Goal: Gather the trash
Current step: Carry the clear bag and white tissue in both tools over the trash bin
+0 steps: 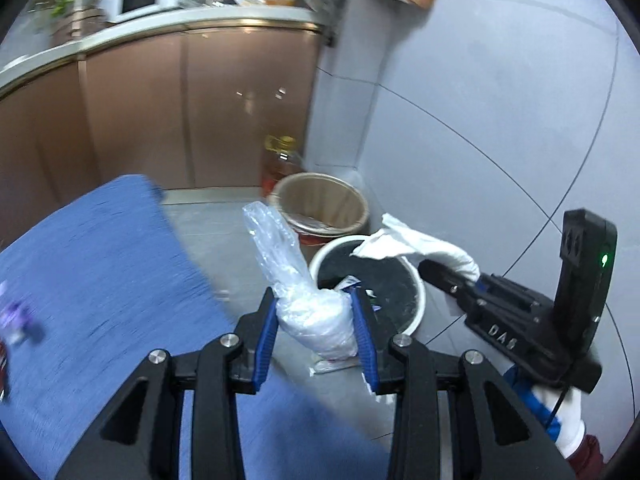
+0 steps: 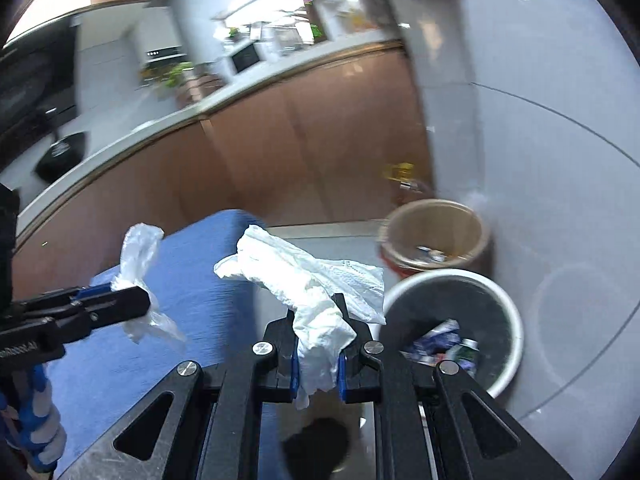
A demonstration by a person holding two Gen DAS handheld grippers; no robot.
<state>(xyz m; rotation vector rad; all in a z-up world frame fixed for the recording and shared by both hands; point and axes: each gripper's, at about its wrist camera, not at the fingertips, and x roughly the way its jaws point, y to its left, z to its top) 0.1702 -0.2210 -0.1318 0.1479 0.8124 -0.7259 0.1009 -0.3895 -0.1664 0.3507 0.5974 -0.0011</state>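
with your left gripper (image 1: 316,316) clamping a crumpled plastic bag (image 1: 298,292) and right gripper (image 2: 318,344) pinching a paper towel (image 2: 308,280), centre both over the white bin (image 2: 516,320) before releasing.

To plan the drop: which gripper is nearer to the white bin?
Right. The right gripper holds its tissue beside the white bin; the left gripper holds its plastic bag farther back.

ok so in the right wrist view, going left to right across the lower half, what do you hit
left gripper shut on the plastic bag → blue tablecloth → right gripper shut on the white tissue → white bin with trash inside
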